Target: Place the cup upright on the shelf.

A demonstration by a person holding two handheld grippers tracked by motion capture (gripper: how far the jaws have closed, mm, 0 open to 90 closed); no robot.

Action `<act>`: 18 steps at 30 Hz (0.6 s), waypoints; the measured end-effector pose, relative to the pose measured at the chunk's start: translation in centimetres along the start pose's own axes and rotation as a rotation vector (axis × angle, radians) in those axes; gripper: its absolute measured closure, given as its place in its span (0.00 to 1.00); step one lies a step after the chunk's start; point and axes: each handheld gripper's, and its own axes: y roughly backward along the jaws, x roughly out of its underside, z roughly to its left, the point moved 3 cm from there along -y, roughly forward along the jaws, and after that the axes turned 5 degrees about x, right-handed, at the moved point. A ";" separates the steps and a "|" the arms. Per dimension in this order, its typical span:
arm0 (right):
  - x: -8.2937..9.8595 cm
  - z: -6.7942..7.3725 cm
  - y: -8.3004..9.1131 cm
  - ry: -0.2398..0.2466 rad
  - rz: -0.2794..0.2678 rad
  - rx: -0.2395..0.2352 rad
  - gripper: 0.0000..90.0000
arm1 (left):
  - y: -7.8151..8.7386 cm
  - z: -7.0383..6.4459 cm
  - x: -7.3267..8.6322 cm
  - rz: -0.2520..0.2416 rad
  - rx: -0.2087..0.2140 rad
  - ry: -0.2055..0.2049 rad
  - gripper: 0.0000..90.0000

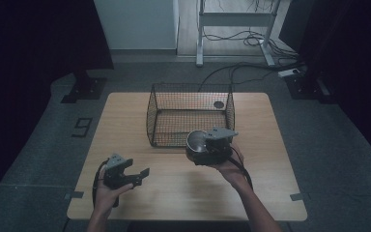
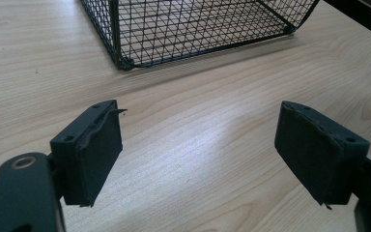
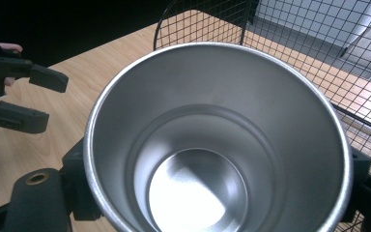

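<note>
A shiny metal cup (image 1: 196, 141) is held in my right gripper (image 1: 207, 147), just in front of the black wire basket (image 1: 191, 116). In the right gripper view the cup (image 3: 212, 145) is empty, its mouth faces the camera and both jaws press its sides. My left gripper (image 1: 137, 176) hovers over the table's front left, open, with nothing between its pads (image 2: 94, 154). The basket's near corner (image 2: 125, 63) lies ahead of it. The left gripper (image 3: 29, 96) also appears at the left of the right gripper view.
The wooden table (image 1: 125, 121) carries the basket at its back centre, with a dark round thing (image 1: 218, 104) at the basket's far right. Floor cables (image 1: 251, 67) and a desk frame (image 1: 236, 29) lie beyond the table. Dark curtains hang on both sides.
</note>
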 end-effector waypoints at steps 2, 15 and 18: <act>-0.1 -0.1 0.0 -0.001 0.003 0.001 0.20 | 0.0 0.0 0.0 -0.002 0.000 0.001 0.19; -1.2 -1.7 -0.7 -0.028 0.008 0.019 0.20 | -0.1 -0.1 0.0 0.003 0.005 -0.001 0.19; -1.4 -1.8 -0.8 -0.028 0.012 0.022 0.20 | -0.1 -0.1 0.0 0.003 0.004 -0.001 0.19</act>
